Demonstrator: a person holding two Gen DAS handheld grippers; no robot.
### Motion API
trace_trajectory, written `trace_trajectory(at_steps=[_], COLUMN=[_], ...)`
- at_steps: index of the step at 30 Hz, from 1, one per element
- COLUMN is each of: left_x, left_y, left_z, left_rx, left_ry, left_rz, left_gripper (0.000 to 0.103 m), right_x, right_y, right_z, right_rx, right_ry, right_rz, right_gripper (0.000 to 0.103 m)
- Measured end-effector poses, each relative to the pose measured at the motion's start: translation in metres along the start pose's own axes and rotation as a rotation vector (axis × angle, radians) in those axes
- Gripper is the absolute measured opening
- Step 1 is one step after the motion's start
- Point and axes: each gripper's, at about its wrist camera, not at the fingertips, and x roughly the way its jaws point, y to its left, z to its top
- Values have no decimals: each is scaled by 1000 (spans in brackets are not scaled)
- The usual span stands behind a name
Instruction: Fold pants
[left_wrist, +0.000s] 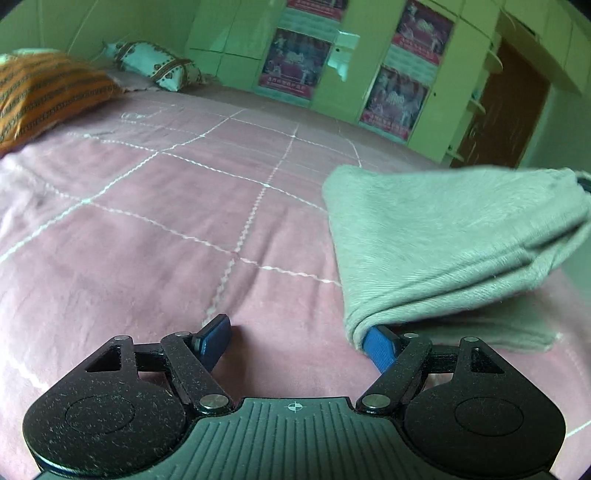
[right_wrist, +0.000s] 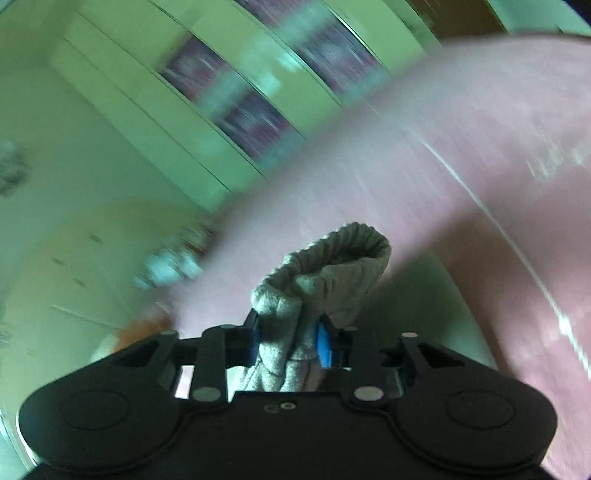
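The grey pants (left_wrist: 443, 240) lie folded on the right side of the pink bed, their far right corner lifted off the cover. My left gripper (left_wrist: 295, 339) is open wide just above the bedspread. The near corner of the pants drapes over its right finger (left_wrist: 382, 349), while its left finger (left_wrist: 214, 341) is bare. In the blurred right wrist view, my right gripper (right_wrist: 290, 343) is shut on a bunched, ribbed end of the pants (right_wrist: 332, 266), which sticks up beyond the blue pads (right_wrist: 322, 347).
A pink bedspread (left_wrist: 166, 221) with a white stitched grid covers the bed. An orange striped pillow (left_wrist: 40, 92) and a white patterned pillow (left_wrist: 155, 64) lie at the far left. Green wardrobe doors with posters (left_wrist: 295, 59) and a brown door (left_wrist: 506, 110) stand behind.
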Motion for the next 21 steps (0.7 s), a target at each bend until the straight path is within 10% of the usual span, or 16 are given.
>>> trace_trajectory(at_steps=[5,14,21], left_x=[10,4,-17], left_y=[-7,-6,-13], left_z=[-1,6,46], left_rx=[38,25,11], left_ry=[13,31,-118], left_rz=[26,34,89], left_gripper=[80,80,80], right_x=[31,8,-12], right_y=[-82,-109,-60], right_z=[-29,-22,-1], right_rx=[93,205,-163], right_ry=[161,139,9], right_rz=[-242,-215,-176], right_gripper=[22,33,28])
